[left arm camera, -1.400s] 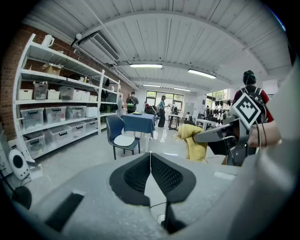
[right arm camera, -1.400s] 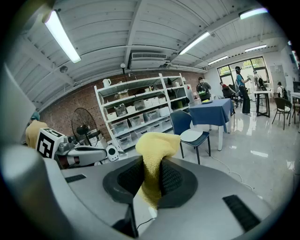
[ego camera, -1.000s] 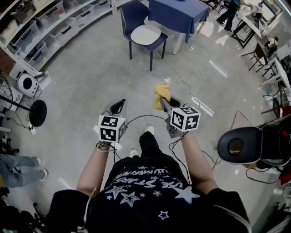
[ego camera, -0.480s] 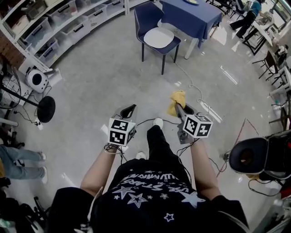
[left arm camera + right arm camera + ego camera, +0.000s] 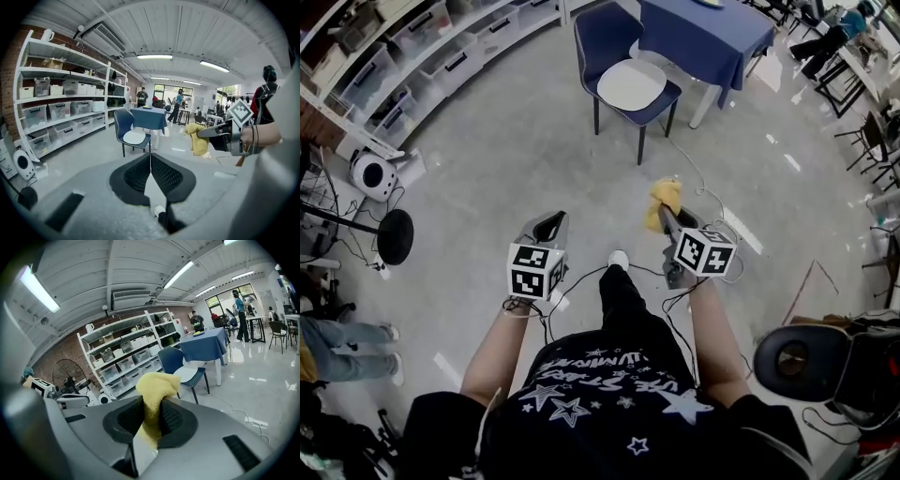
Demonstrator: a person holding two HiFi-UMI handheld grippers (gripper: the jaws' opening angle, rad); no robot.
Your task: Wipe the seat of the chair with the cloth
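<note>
Yellow cloth point(image 5: 153, 394) clamped between the jaws of the right gripper point(image 5: 662, 217), bunched end forward, likely kept ready for wiping | left gripper point(image 5: 150, 174) jaws pressed together on nothing, carried idle | chair point(image 5: 630, 86) well ahead across the floor, seat not yet reached.

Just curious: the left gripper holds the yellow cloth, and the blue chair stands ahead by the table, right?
Not quite. The right gripper holds the yellow cloth, as the right gripper view shows; the left gripper is shut on nothing. The chair does stand ahead by the table.
</note>
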